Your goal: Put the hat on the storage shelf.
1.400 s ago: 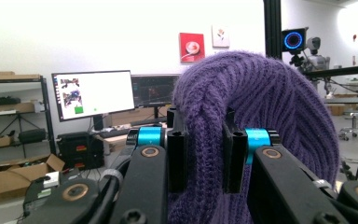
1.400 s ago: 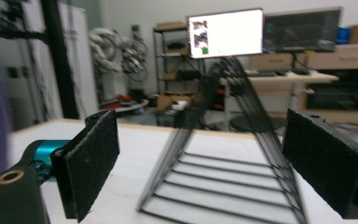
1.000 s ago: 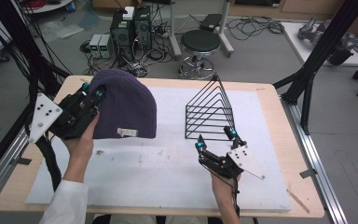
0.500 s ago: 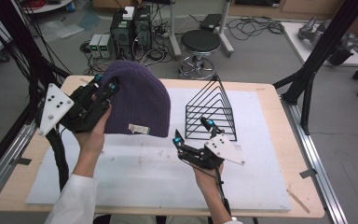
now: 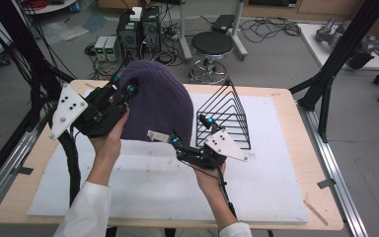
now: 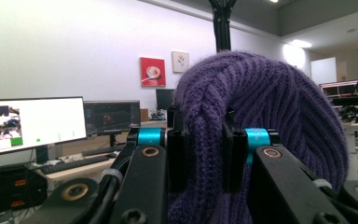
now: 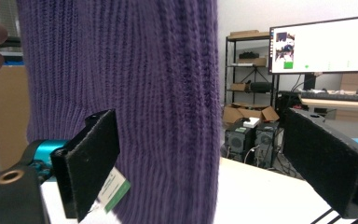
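A purple knitted beanie (image 5: 158, 103) hangs in the air over the table's left half. My left gripper (image 5: 124, 85) is shut on a fold of it near its upper left side. In the left gripper view the jaws (image 6: 200, 154) pinch the thick ribbed beanie (image 6: 261, 93). My right gripper (image 5: 192, 131) stands open at the beanie's lower right edge, beside a small white tag (image 5: 157, 136). In the right gripper view the beanie (image 7: 135, 70) hangs just beyond and between the wide pads (image 7: 93, 158), and the tag (image 7: 114, 189) dangles by the left pad.
A black wire rack (image 5: 224, 116) stands on the white mat (image 5: 256, 187) just right of the right gripper. The wooden table (image 5: 296, 113) ends close behind it. Black frame posts (image 5: 335, 74) rise at both sides. A stool (image 5: 212, 44) and computers stand on the floor beyond.
The left hand has raised the beanie and carried it rightward. The right gripper has moved left and up from beside the rack to the beanie's lower edge.
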`<state>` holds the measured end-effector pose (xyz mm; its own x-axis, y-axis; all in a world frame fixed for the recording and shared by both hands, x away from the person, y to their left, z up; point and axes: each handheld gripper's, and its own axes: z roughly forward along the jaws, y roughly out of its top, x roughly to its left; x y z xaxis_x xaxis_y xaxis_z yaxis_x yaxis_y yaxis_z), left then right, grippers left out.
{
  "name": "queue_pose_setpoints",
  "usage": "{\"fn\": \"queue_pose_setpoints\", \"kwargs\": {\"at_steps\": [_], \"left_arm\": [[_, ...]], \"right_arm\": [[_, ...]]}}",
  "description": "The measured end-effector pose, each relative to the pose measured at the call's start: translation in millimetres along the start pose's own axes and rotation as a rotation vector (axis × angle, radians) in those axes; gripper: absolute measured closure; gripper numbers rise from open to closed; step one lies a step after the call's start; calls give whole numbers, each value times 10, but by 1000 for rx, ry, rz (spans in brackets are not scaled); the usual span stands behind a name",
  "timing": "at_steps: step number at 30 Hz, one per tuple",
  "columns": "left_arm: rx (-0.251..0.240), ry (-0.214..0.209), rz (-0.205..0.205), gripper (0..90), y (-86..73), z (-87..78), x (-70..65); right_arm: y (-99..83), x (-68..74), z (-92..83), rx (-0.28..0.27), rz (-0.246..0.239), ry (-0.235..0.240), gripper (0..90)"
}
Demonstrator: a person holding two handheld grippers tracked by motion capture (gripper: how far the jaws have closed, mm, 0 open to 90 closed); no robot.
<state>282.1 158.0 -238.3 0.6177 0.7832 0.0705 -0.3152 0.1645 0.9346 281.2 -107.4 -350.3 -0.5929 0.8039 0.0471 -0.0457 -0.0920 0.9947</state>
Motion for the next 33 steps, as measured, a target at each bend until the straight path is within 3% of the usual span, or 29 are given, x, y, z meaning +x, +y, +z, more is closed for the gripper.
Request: {"fn": "queue_pose_setpoints", "kwargs": {"at_steps": [4, 6, 7, 8, 9, 10, 13, 14, 17, 20, 26, 29, 33], "left_arm": [[-8, -7, -9, 766, -2, 13, -26], [-14, -11, -20, 766, 0, 15, -31], [-19, -12, -26, 765, 0, 15, -31], [-19, -11, -24, 765, 3, 13, -32], [-22, -8, -21, 766, 4, 10, -33], [-25, -8, -20, 766, 5, 8, -31], [-28, -6, -19, 766, 5, 7, -20], [-28, -5, -14, 765, 3, 9, -17], [-30, -5, -8, 765, -13, 9, -1], [-32, -1, 3, 765, -17, 5, 14], [-15, 0, 44, 765, -24, -1, 78], [0, 0, 72, 764, -46, 26, 117], [16, 4, 68, 764, -73, 78, 179]], "right_arm": [[9, -14, 10, -5, 16, 0, 136], [18, -21, 6, -4, 19, 24, 178], [30, -25, -2, 1, 49, 61, 237], [30, -25, -2, 1, 49, 61, 237], [47, -41, -9, 8, 65, 98, 341], [47, -41, -9, 8, 65, 98, 341], [80, -49, -39, 32, 51, 125, 600], [116, -69, -29, 78, 38, 152, 737], [172, -77, -5, 111, 0, 170, 791], [201, -89, 1, 116, -8, 159, 800], [339, -271, 1, 122, 4, 138, 808], [473, -393, 24, 150, -34, 122, 808], [548, -464, 53, 174, -47, 117, 808]]}}
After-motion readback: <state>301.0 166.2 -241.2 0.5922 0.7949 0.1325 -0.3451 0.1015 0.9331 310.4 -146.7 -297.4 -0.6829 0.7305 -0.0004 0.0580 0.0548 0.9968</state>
